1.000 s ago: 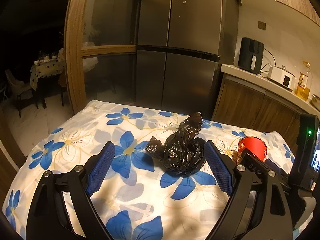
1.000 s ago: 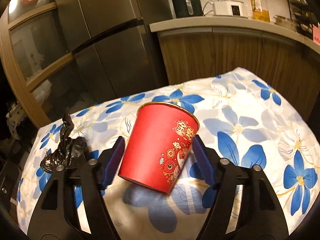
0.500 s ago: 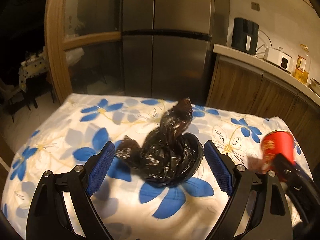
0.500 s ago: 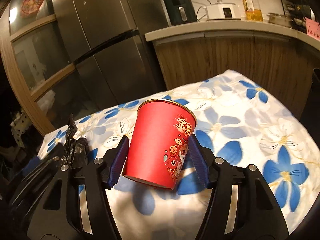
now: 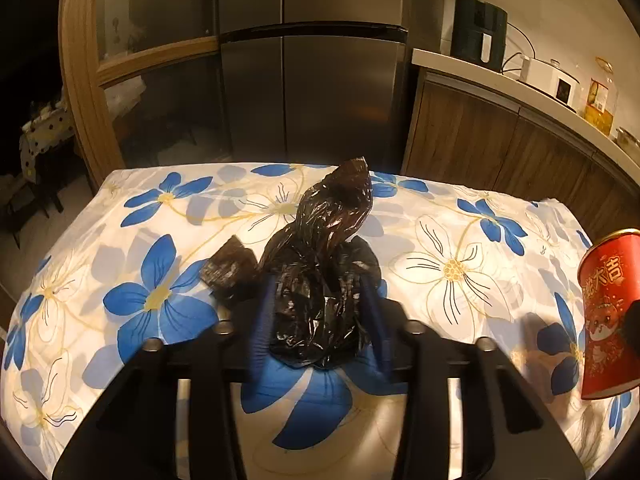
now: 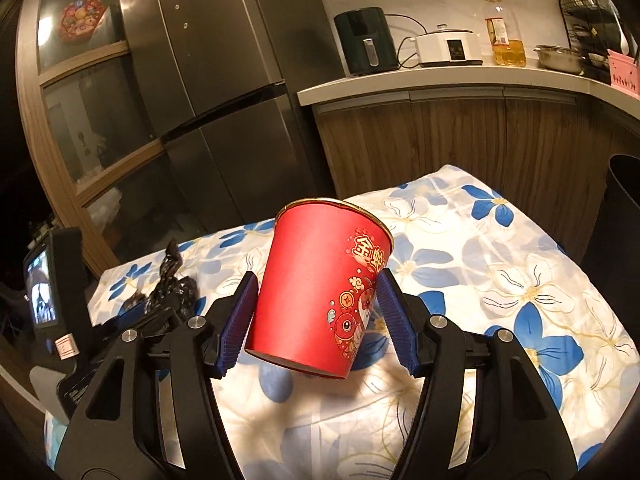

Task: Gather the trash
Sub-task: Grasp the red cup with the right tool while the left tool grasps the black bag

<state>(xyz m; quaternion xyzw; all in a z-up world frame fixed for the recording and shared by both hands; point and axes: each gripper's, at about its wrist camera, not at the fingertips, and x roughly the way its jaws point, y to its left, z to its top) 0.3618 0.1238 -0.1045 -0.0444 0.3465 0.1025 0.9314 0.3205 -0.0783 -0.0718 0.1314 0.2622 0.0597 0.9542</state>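
Since a second ago my left gripper [image 5: 318, 316] has dropped around the crumpled black plastic bag [image 5: 320, 272] on the floral-clothed table [image 5: 460, 272], jaws closing on it, while my right gripper [image 6: 316, 316] holds the red paper cup [image 6: 320, 292] lifted; binning both remains.
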